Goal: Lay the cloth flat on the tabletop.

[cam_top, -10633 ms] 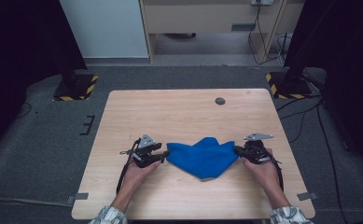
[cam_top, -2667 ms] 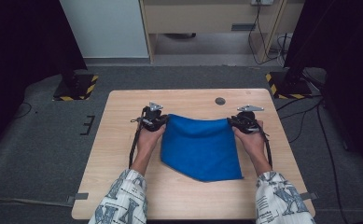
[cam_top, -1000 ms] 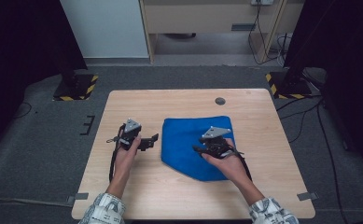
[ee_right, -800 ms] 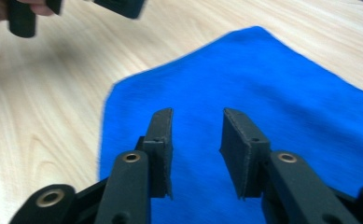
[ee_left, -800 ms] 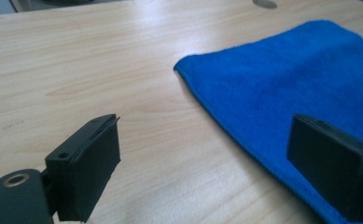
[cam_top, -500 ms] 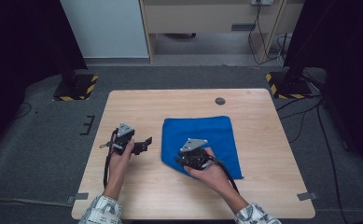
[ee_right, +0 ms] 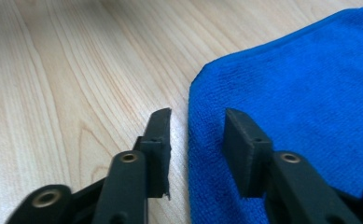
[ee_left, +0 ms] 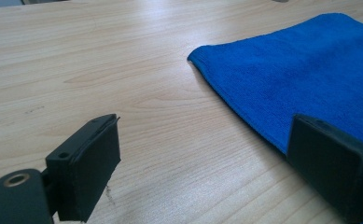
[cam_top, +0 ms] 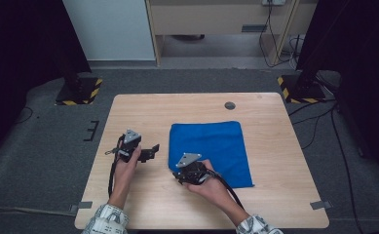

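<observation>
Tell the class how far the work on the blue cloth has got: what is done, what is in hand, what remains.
Done: the blue cloth lies flat on the table. In hand: the right gripper sits low at its near left edge, jaws astride the hem, not yet pinching. The left gripper hovers open beside the cloth. Left, probably: gripping that edge and folding it over.

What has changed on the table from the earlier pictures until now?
The cloth, once bunched between both tongs, was spread flat and let go. The right tongs came to its near left edge, jaws just closing then reopening slightly, straddling it. The left tongs drew aside, open. The table stayed.
</observation>
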Tool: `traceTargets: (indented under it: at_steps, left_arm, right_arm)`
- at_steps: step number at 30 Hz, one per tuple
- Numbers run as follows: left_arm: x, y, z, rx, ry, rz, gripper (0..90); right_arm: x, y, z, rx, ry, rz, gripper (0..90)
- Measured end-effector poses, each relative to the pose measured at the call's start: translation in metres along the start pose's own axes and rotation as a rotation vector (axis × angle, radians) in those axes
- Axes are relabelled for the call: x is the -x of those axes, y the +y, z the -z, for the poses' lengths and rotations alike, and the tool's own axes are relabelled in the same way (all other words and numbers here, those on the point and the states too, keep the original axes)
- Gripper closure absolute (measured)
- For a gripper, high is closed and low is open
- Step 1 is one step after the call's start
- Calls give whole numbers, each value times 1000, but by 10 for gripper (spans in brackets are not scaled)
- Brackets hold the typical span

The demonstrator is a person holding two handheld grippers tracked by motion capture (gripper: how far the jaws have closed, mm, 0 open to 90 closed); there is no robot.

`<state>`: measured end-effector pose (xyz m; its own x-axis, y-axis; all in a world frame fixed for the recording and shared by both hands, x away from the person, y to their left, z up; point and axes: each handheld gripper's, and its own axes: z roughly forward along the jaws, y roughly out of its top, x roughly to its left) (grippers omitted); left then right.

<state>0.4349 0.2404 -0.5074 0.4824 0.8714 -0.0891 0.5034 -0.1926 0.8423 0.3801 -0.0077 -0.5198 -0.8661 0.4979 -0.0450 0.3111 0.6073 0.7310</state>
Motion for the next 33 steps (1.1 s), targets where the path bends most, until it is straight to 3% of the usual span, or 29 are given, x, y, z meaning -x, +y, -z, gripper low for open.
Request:
traceTargets:
  at_steps: [5, 8, 12, 16, 21, 24, 28, 31, 33]
  left_arm:
    - [0, 0, 0, -3, -1, -7, 90]
    - [-1, 0, -1, -2, -1, -5, 91]
    - [-4, 0, 0, 0, 1, -1, 91]
    - [-6, 0, 1, 4, 4, 10, 91]
    - [-5, -1, -1, -8, 0, 5, 91]
    - [-5, -2, -1, -13, -1, 4, 90]
    - [-6, -2, -2, -19, -2, 2, 90]
    - [-7, -3, -2, -19, 1, 6, 90]
    - [-7, -4, -3, -25, 1, 3, 90]
  right_arm:
    - [4, -1, -3, -12, -29, -12, 853]
    - [11, -1, 0, 5, -22, -47, 881]
    - [29, -3, 7, 39, -2, -132, 881]
    - [64, -11, 21, 89, 5, -262, 883]
    - [103, -28, 32, 92, -31, -389, 882]
    - [118, -36, 34, 75, -51, -424, 860]
    - [129, -42, 36, 53, -103, -444, 712]
    - [131, -41, 43, 75, -140, -434, 605]
    - [126, -37, 48, 81, -136, -421, 593]
